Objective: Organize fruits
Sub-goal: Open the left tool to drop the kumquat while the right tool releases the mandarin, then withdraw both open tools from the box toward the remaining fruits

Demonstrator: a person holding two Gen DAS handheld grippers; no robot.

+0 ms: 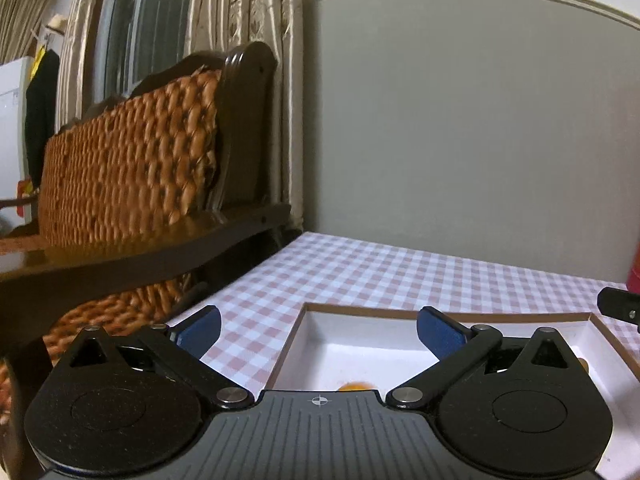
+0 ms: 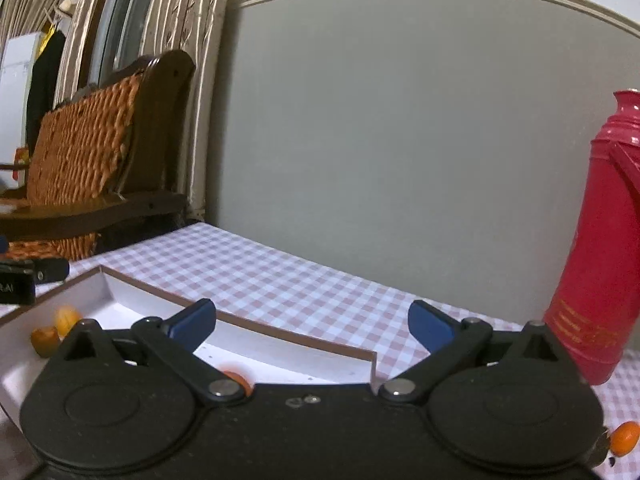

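A shallow white box with a brown rim (image 1: 440, 315) lies on the checked tablecloth; it also shows in the right wrist view (image 2: 280, 334). Small orange fruits lie inside it: two at the left (image 2: 66, 318) (image 2: 45, 340), one partly hidden by the gripper body (image 2: 236, 380), and one peeking out in the left wrist view (image 1: 354, 386). Another orange fruit (image 2: 625, 438) lies on the cloth outside the box, at the lower right. My left gripper (image 1: 318, 330) is open and empty above the box's left end. My right gripper (image 2: 312, 324) is open and empty above the box's right end.
A tall red thermos (image 2: 600, 240) stands on the table at the right. A dark wooden chair with woven wicker back (image 1: 132, 168) stands left of the table. A grey wall runs behind. The left gripper's body (image 2: 24, 280) shows at the left edge.
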